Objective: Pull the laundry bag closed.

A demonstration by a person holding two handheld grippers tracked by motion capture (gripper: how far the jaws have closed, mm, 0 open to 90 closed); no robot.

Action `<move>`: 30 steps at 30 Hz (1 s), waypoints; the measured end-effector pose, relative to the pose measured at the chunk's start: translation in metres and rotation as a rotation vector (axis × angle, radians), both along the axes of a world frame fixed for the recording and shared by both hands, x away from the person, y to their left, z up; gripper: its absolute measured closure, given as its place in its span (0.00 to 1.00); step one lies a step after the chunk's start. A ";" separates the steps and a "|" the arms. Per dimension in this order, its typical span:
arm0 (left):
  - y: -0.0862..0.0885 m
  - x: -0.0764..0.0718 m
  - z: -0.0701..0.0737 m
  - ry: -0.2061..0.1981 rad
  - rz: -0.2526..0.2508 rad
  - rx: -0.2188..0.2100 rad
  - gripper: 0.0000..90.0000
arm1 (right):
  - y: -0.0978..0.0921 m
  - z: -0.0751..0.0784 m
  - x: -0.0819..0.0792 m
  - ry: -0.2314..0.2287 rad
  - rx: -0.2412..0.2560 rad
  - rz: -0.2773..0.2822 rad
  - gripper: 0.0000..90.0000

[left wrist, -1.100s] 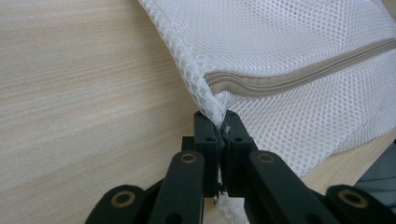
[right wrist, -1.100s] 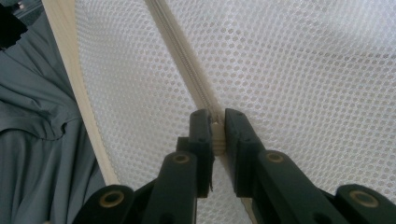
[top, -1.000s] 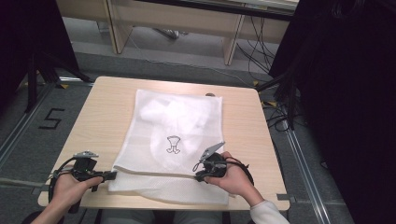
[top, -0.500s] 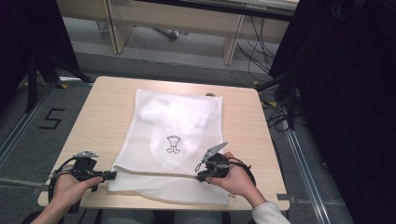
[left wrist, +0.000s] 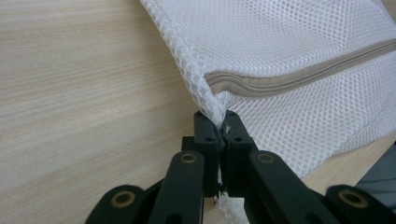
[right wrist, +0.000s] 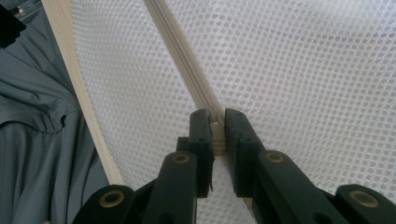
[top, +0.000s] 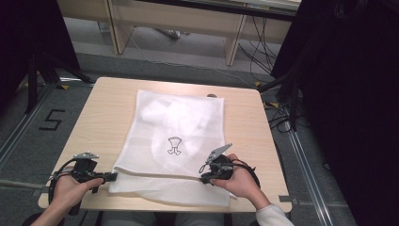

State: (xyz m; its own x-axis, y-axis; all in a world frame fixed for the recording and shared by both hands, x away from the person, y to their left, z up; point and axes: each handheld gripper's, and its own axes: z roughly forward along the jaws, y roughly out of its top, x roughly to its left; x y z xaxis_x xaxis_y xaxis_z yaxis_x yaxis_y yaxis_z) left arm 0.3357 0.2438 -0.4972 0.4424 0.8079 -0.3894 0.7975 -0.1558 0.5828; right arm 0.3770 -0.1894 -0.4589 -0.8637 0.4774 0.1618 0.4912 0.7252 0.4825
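White mesh bag point(top: 176, 141) flat on counter point(top: 103, 117), centre of high view, near edge reaching counter's lower rim. Small dark logo point(top: 174, 145) on bag, mid-frame. Left gripper point(top: 112, 176) at lower left of high view; jaws clamped on bag's corner just beside zipper point(left wrist: 299, 74) end. Right gripper point(top: 203, 177) at lower centre-right; jaws pinched on pale zipper pull point(right wrist: 216, 135). Zipper line runs toward upper left in right gripper view. Grey fabric at left edge there.
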 end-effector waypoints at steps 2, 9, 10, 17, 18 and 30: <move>0.000 0.000 0.000 0.004 -0.006 0.000 0.96 | -0.002 -0.001 0.001 -0.007 0.006 0.005 0.92; 0.000 0.000 0.000 0.000 -0.001 0.001 0.96 | -0.006 -0.001 0.000 -0.005 0.004 0.001 0.92; 0.000 0.000 0.000 0.000 -0.001 0.003 0.96 | -0.006 -0.001 0.000 -0.005 0.006 -0.001 0.92; 0.000 0.000 0.000 -0.001 0.002 0.001 0.96 | -0.011 -0.002 -0.001 -0.005 0.004 -0.011 0.92; -0.001 0.000 0.000 0.000 0.009 -0.006 0.96 | -0.011 -0.002 -0.001 -0.002 0.008 -0.008 0.92; -0.001 0.000 -0.001 0.002 0.017 -0.007 0.96 | -0.016 -0.002 -0.003 0.004 0.004 -0.033 0.92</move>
State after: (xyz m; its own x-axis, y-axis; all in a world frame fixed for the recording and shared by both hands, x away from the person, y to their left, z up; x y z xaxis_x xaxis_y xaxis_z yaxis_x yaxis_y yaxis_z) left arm 0.3359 0.2430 -0.4978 0.4279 0.8128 -0.3954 0.8009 -0.1383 0.5826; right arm 0.3743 -0.2057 -0.4613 -0.8467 0.5050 0.1674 0.5169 0.7067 0.4831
